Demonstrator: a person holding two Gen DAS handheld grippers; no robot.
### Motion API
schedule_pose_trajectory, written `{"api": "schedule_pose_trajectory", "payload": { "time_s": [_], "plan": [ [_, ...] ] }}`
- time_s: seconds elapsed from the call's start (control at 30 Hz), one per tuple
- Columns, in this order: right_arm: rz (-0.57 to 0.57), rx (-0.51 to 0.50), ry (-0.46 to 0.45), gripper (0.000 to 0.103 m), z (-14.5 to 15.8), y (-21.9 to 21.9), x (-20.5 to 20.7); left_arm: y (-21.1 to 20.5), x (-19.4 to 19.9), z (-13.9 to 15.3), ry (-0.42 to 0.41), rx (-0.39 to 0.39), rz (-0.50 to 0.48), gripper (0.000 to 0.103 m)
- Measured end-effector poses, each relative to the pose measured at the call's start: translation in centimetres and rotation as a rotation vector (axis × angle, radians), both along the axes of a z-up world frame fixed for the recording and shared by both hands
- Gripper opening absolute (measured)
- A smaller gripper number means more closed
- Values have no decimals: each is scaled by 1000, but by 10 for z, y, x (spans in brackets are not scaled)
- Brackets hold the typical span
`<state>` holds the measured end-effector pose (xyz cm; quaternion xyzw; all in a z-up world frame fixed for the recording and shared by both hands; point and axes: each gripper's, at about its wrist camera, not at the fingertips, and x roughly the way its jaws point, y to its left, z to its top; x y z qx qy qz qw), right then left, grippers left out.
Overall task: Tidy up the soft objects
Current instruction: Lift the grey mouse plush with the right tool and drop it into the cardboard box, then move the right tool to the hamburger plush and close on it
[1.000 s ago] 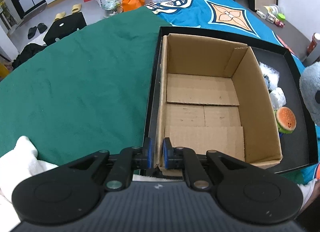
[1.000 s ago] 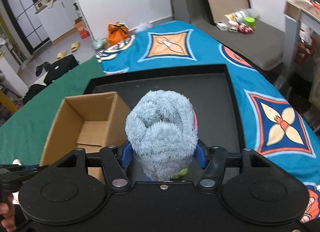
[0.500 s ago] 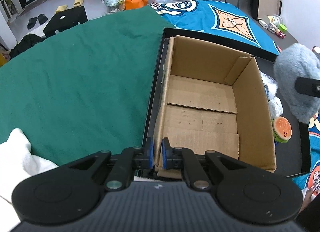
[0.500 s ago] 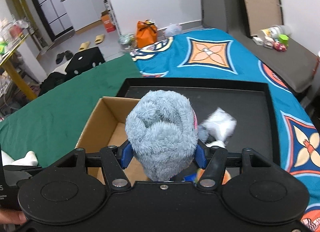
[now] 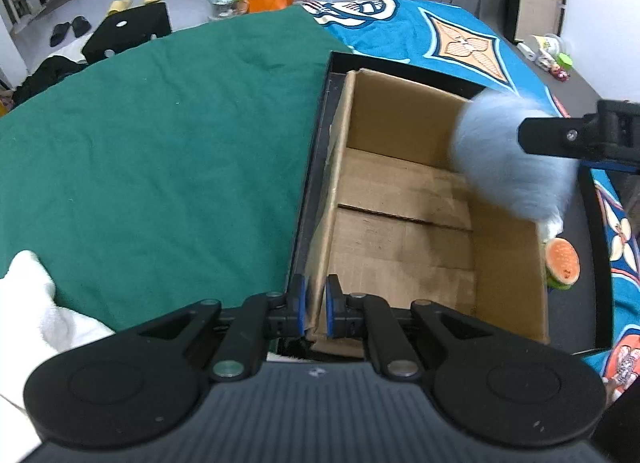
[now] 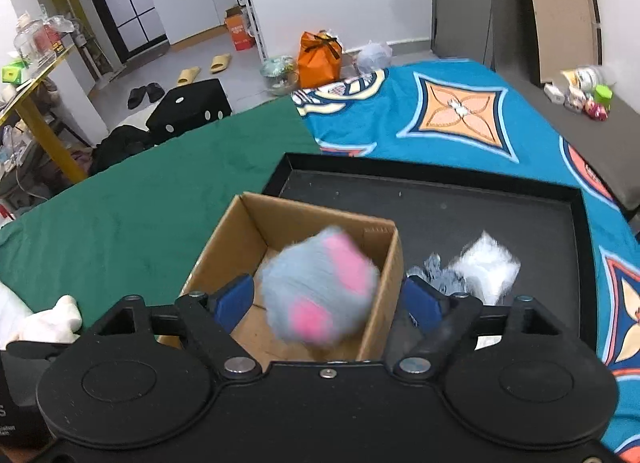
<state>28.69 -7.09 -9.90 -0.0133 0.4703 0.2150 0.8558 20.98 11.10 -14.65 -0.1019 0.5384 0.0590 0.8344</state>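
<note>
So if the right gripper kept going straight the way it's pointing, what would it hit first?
Probably the fluffy grey-blue and pink plush toy, blurred between the opening jaws of the right gripper, no pad touching it; beyond it lies the open brown cardboard box.

Blurred plush (image 6: 318,289) over box (image 6: 248,247) — jaws opening

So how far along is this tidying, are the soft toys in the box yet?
Just starting. The cardboard box floor looks bare, so nothing is stored yet. In hand: the left gripper pinches the box's near wall, while the right gripper is opening over the box, with the blurred blue-and-pink plush between its pads, apparently dropping in. Left on the black tray: a burger toy and white and grey plushes.
</note>
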Motion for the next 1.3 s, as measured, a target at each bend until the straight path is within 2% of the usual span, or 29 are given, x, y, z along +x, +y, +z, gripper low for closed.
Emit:
{"api": "schedule_pose_trajectory", "payload": {
  "time_s": [0.5,0.57,0.63,0.73,0.8,0.97,1.1,1.3],
  "plan": [
    [-124,3,33,82,-12,-66,-14,-7,-2,6,16,57,6,13],
    [-139,6,40,82,-15,-75,-14,-9,-2,7,20,69,7,20],
    [-149,9,49,82,-19,-83,-15,-12,-3,9,18,83,5,34],
    [-160,13,59,82,-25,-94,-17,-17,-4,12,13,108,6,49],
    [-164,13,65,82,-29,-99,-17,-20,-4,12,14,125,7,54],
    [-179,23,92,82,-43,-112,-16,-27,-3,13,20,151,2,59],
    [-188,39,116,86,-56,-119,-14,-35,-1,14,28,176,-10,62],
    [-148,34,92,89,-82,-116,-11,-42,3,9,46,211,-15,67]
  ]
}}
